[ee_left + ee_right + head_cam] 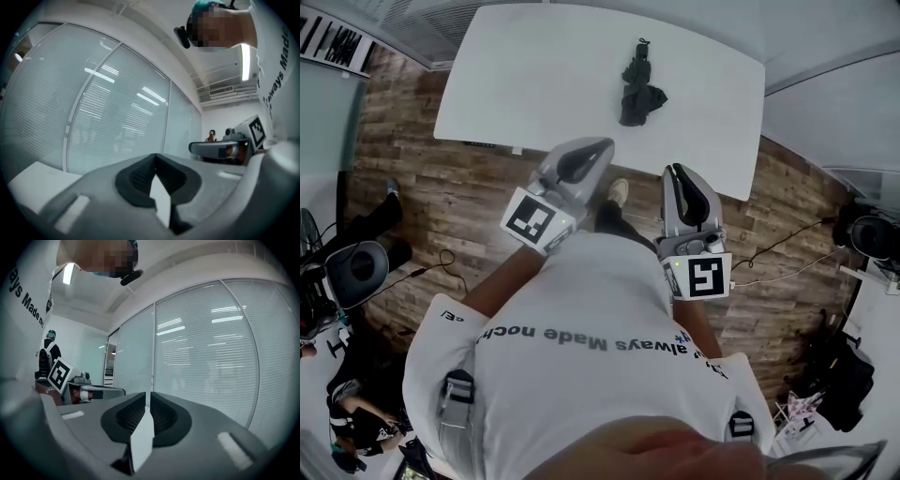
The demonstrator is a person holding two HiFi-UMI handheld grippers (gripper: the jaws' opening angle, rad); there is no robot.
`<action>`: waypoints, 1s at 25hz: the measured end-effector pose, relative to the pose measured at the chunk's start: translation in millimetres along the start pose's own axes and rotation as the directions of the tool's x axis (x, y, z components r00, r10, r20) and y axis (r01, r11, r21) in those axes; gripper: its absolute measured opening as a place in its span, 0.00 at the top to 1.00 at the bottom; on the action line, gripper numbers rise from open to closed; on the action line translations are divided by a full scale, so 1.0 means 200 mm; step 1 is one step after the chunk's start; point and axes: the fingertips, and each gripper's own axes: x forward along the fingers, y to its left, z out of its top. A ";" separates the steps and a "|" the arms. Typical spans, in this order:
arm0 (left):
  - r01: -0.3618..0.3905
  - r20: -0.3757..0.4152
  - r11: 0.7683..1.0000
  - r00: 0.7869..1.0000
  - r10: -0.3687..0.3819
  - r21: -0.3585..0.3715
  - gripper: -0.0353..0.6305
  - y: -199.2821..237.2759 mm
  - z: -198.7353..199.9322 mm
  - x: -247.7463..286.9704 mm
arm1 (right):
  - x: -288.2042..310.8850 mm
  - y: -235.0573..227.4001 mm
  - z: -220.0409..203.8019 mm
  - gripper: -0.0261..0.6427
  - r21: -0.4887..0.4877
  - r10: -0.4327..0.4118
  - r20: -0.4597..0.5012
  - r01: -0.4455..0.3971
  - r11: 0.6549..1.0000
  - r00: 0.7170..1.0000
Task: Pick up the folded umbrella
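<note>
Umbrella (639,92) not yet picked up, and from where I stand nothing of the job is done. Nearest is the person in a white shirt (600,375), arms out in front, with a gripper held level in each hand. The left gripper (598,148) has its jaws together, the pads meeting at the tip with only a sliver of light under them and nothing between. Its own view shows just a glass wall (93,108) with blinds beyond the tips. The right gripper (678,174) is closed and empty as well, pads pressed side by side, again with only glass ahead. The two sit a little apart, both pointing toward the table (534,84). Under them is wood floor (441,216), and a shoe (619,191) shows between the grippers, short of the table's near edge. Farther off, on the white table, lies the umbrella, a dark, folded, somewhat bunched bundle. It rests flat toward the right of the top's middle, its thin end pointing to the far edge, well apart from both grippers. I'd judge the approach is the step in hand. What remains is to reach the table, open one pair of jaws, bring them around the bundle, close on it and lift it clear.
</note>
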 end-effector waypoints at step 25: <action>-0.062 -0.022 0.998 0.998 0.061 -0.021 0.94 0.51 -0.03 0.96 | 0.66 -0.89 -0.08 0.92 0.028 0.069 -0.032 -0.068 0.997 0.997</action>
